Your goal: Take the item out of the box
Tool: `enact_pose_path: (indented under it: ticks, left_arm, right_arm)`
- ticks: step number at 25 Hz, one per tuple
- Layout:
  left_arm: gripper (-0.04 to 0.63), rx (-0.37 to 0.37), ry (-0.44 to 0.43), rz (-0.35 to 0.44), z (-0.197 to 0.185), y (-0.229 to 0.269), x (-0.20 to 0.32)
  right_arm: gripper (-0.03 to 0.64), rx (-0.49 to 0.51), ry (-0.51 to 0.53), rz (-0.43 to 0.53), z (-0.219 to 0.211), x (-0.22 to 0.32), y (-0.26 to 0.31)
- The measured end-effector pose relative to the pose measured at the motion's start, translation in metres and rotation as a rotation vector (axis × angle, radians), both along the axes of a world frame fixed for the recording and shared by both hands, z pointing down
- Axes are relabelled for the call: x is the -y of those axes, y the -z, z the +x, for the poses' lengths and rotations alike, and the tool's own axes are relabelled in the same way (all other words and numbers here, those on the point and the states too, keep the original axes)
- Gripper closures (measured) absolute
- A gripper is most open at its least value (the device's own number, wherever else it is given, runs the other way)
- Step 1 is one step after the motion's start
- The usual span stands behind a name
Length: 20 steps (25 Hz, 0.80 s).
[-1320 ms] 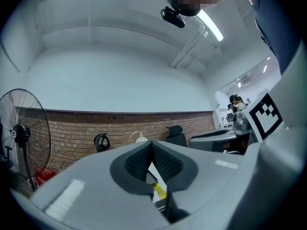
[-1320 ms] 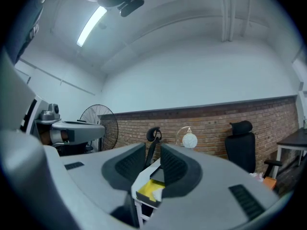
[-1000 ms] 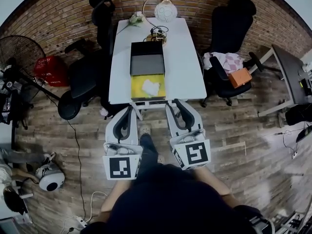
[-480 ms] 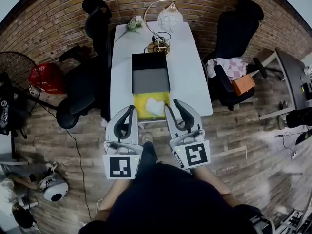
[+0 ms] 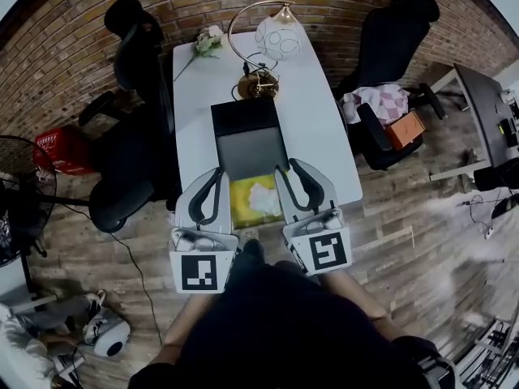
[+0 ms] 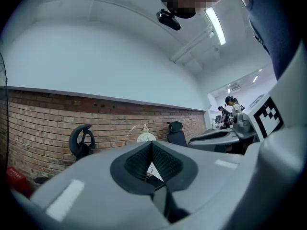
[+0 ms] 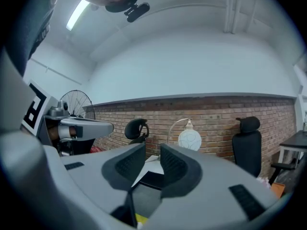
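The white crumpled item lies on yellow lining in the open box, between the two claws. The left claw is closed on nothing; the right claw gapes wide, empty, just right of the item

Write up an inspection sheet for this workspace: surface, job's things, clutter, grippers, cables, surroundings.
Surface: white table, mostly bare.
Job's things: open box, lid flipped back; white item lying on its yellow lining.
Clutter: globe lamp and flower at the far end.
Grippers: left gripper shut, empty; right gripper open, empty; one at each side of the box's near end.
Cables: lamp cord coiled by the lamp base; cable on the floor.
Surroundings: brick wall, black chairs, fan, wooden floor.
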State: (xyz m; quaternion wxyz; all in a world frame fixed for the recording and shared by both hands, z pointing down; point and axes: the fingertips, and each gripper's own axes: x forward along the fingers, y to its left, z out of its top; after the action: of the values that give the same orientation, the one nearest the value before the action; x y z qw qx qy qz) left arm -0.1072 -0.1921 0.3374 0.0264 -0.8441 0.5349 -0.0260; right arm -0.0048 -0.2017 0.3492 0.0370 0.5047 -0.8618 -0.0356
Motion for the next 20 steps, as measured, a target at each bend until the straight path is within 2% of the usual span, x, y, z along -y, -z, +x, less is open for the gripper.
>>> enact_pose_path:
  ticks: [11, 20]
  left_arm:
    - [0.586, -0.018, -0.051, -0.046, -0.006, -0.026, 0.042]
    - [0.584, -0.001, -0.077, -0.111, 0.0, -0.058, 0.045]
  right_arm:
    - [0.522, -0.037, -0.023, -0.062, -0.011, 0.033, -0.027]
    - [0.52, -0.134, 0.004, -0.149, -0.01, 0.03, -0.084]
